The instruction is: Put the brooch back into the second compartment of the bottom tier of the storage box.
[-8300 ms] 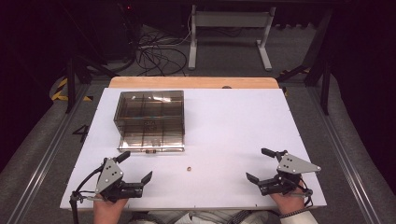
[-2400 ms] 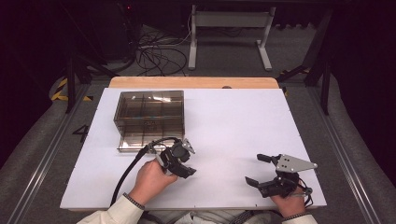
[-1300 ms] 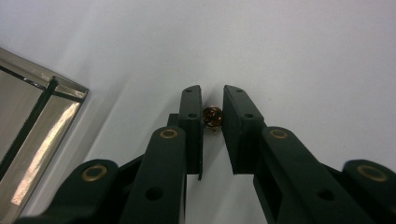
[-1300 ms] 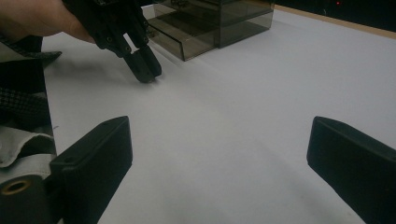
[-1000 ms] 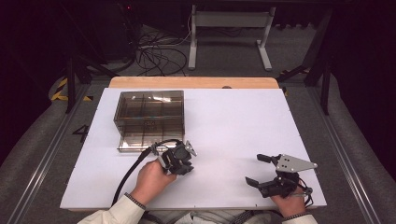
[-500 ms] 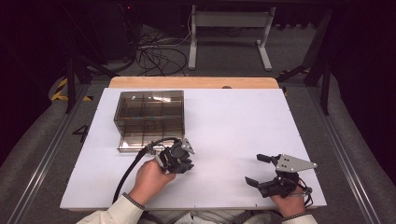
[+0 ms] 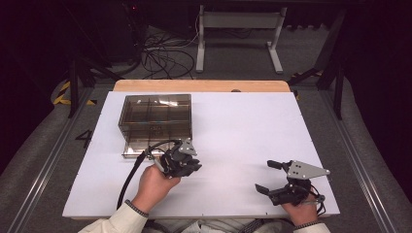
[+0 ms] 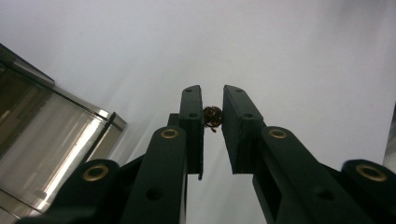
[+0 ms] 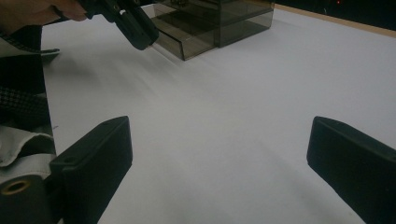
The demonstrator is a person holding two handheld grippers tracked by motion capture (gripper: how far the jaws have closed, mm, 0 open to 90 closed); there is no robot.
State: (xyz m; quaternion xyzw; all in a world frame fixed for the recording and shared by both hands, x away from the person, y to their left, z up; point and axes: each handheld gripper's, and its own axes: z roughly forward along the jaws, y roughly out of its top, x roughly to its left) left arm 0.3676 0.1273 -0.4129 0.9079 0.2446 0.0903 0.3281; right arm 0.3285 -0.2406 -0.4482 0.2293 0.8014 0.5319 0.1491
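Small round brass-coloured object (image 8: 213, 116): pinched between the jaws of my left gripper (image 8: 212, 100), near their tips, above the white table (image 8: 303, 56).

High view: my left gripper (image 7: 187, 165) is at the table's centre-left, just at 5 o'clock of the smoked clear box (image 7: 155, 116). My right gripper (image 7: 272, 177) rests near the 6 o'clock edge at the right, jaws spread, nothing between them. Bare white surface (image 7: 243, 126) lies open from centre to the 3 o'clock edge.

Left gripper view: the box's corner (image 8: 56, 126) is at 9 o'clock, apart from the jaws.

Right gripper view: the box (image 9: 215, 21) stands at 12 o'clock, divided into compartments; contents cannot be made out. My left gripper (image 9: 133, 25) hangs just beside it.
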